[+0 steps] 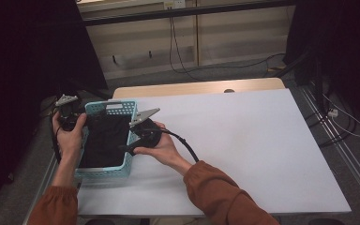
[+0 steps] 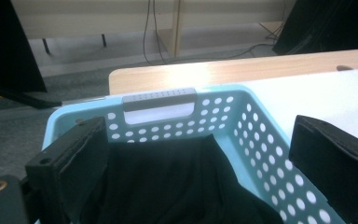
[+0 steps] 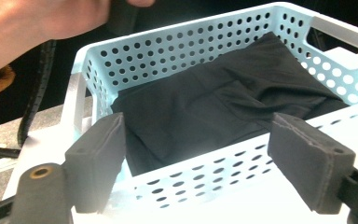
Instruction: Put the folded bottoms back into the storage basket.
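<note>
lying folded in the bottom of the pale blue perforated basket [image 1: 132, 140], the black cloth [image 1: 104, 140] looks settled: it covers most of the basket floor, with a few soft creases and one edge riding up toward the far wall. in my right gripper view the cloth [image 3: 214, 107] sits wholly inside the walls, nothing draped over the rim. in my left gripper view the same cloth [image 2: 177, 182] fills the space below the basket's grey handle slot [image 2: 159, 99].

my left gripper [image 1: 67, 115] hangs at the basket's left wall, jaws spread wide with nothing between the pads; they frame the inside of the basket [image 2: 261, 140] without touching the fabric. my right gripper [image 1: 130, 149] is at the basket's right wall, over the rim, and its jaws are also apart and empty, the near wall of the basket [image 3: 205, 172] standing just beyond them.

the basket rests on the white table [image 1: 243, 140] at its left edge, with the wooden strip [image 1: 197, 87] along the far side behind it. the rest of the tabletop is bare.

i judge the placing as done: the cloth is in, both grips are let go. what is left, as far as i can tell, is only to draw my hands clear of the basket, perhaps after a small tidy of that raised edge.
</note>
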